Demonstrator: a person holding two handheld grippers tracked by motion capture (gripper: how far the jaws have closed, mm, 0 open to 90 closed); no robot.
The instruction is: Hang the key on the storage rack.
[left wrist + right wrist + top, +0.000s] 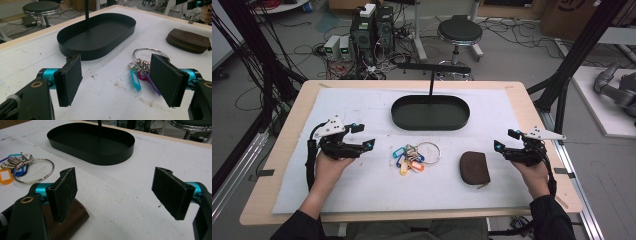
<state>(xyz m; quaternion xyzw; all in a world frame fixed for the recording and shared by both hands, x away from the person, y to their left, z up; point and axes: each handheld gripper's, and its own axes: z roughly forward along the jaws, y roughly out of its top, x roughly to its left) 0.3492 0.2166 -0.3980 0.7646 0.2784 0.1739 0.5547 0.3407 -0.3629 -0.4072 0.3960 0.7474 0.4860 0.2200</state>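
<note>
Both tongs stand wide apart and hold nothing. Left tongs [362, 136] hover low over the white-covered bench [362, 195], held in a hand that comes in from the near edge, and they point toward the middle. Right tongs [505, 141] mirror them at the other side, also pointing inward.

Between the two lie the things nearest them. A bunch of keys [412, 157] with coloured plastic tags on a large metal ring rests flat on the cloth, nearer the left tongs. In the left gripper view the keys [141, 67] sit just ahead of one open pad, untouched. A small brown zip pouch [475, 168] lies flat to the right of the keys, near the right tongs; in the right gripper view the pouch [72, 220] shows just under one pad, not gripped.

Farther back on the bench stands an oval black tray [430, 113] with a thin upright post, with nothing inside it.

Judging from this layout, the work looks barely begun: keys and pouch are both still loose on the cloth, apart from each other and from the tray, and every pick-up is yet to come.
</note>
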